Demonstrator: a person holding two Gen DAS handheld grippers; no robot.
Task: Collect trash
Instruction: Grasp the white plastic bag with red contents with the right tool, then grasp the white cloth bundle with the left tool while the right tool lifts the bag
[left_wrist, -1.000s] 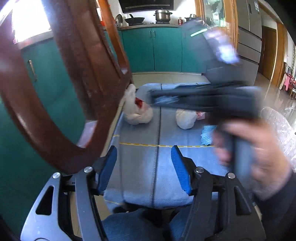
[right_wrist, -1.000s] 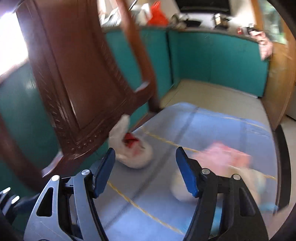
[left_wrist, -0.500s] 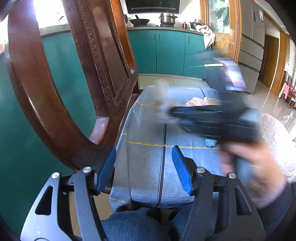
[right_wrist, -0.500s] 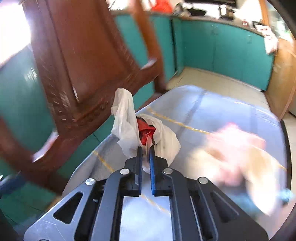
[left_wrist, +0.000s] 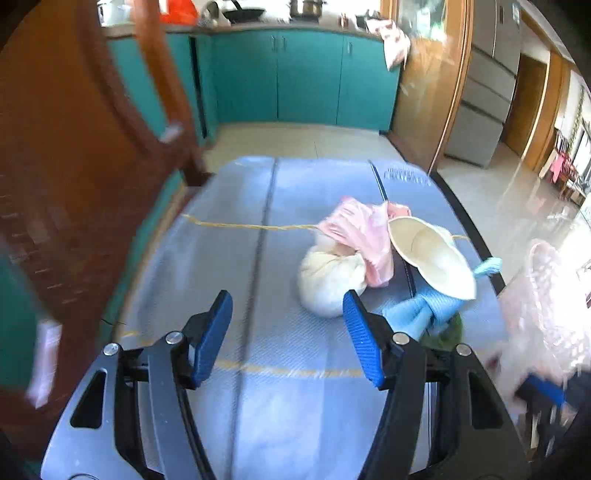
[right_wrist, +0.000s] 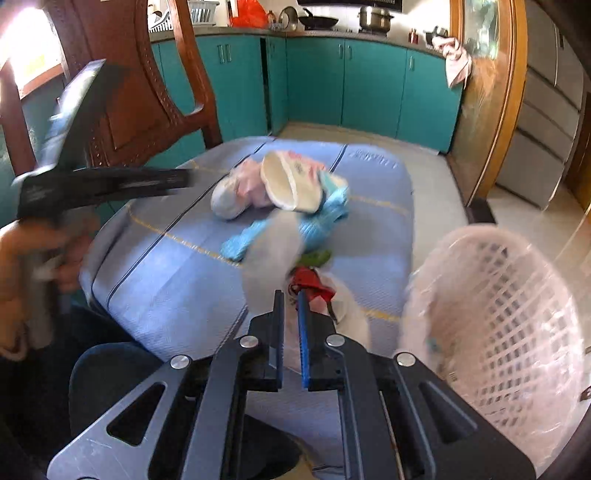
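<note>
Trash bag (right_wrist: 273, 254) hangs pinched in the right gripper (right_wrist: 291, 321), beside the pink basket (right_wrist: 509, 314).
Thin, light, limp plastic with red scraps inside, it is best taken by its bunched neck, as now. Left gripper (left_wrist: 286, 332) stands spread and empty over the table (left_wrist: 221, 258), near the cream bundle (left_wrist: 328, 280).

Behind the blue mat (left_wrist: 229, 258) stand teal cabinets (right_wrist: 369, 85); a carved wooden chair (right_wrist: 129, 92) stands at its left.

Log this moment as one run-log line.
right gripper: shut on white trash bag | left gripper: open, empty | pink basket: right of bag
</note>
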